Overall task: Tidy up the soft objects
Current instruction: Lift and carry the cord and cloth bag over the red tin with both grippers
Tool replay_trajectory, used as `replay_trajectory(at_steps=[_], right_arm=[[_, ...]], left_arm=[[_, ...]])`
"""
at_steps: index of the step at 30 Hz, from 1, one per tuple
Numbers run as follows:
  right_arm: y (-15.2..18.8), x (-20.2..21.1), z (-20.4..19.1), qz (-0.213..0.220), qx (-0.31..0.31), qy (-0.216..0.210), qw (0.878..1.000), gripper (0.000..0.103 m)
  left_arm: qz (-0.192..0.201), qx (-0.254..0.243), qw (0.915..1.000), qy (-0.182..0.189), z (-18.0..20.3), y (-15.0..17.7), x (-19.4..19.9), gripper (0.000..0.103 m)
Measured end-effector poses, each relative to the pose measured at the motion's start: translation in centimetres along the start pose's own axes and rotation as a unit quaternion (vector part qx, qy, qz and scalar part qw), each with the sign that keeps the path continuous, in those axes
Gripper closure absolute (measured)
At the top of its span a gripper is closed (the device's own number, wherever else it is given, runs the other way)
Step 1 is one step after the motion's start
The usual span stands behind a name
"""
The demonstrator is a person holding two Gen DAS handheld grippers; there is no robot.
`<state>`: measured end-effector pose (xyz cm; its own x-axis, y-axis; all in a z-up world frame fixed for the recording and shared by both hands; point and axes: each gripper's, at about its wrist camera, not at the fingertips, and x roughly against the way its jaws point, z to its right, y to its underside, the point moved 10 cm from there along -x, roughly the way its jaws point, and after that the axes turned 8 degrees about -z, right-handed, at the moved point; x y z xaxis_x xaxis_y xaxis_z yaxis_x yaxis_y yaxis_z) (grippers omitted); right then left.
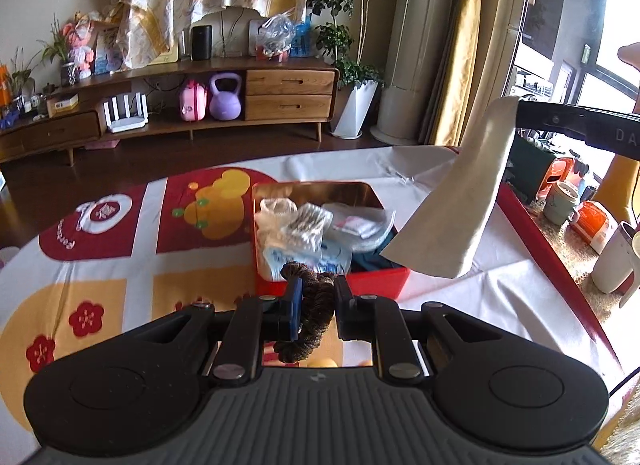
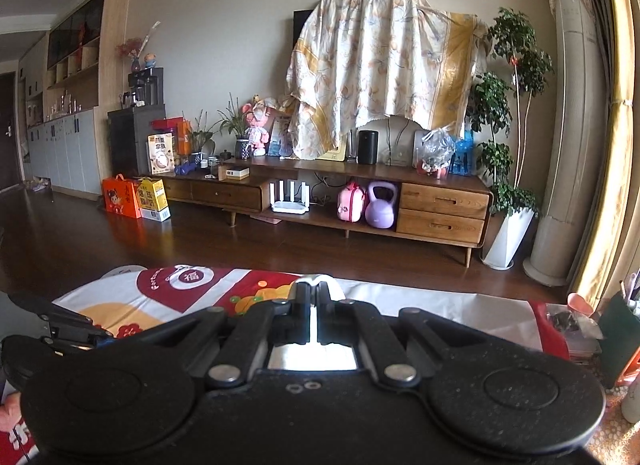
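The left hand-held gripper pinches a brown braided hair tie just above the bench. Beyond it, a red tin holds soft packets. To the right, the right hand-held gripper is clamped on a pale cloth hanging over the tin's corner.

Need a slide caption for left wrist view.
Left gripper holds brown scrunchie before red tin; right gripper dangles grey cloth.
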<state>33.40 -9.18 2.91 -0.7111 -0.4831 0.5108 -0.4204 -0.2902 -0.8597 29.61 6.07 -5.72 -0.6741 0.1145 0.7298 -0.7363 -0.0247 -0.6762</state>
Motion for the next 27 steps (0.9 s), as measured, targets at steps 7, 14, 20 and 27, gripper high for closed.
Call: replay_trajectory(at_steps=[7,14,20,27], right_arm=[[-2.3,-2.9,1.7,0.005,-0.009,0.002,1.000,0.101],[-3.4,-6.3,3.1,0.005,-0.024,0.001,1.000,0.101],[-2.9,-9.6,4.0,-0.010,-0.038,-0.004,0.999,0.101],[-1.5,-13.1,4.4,-0.036,-0.052,-0.012,0.998,0.101]], left_arm=[[0.003,-0.003,1.0000,0.006,0.4,-3.6,-2.5,0.087],[0.004,0.003,0.9999,0.010,0.6,-5.8,-5.6,0.087],[0.000,0.005,0.9999,0.011,0.6,-6.8,-8.6,0.087],[-0.014,0.015,0.9997,0.012,0.2,-6.7,-12.0,0.087]])
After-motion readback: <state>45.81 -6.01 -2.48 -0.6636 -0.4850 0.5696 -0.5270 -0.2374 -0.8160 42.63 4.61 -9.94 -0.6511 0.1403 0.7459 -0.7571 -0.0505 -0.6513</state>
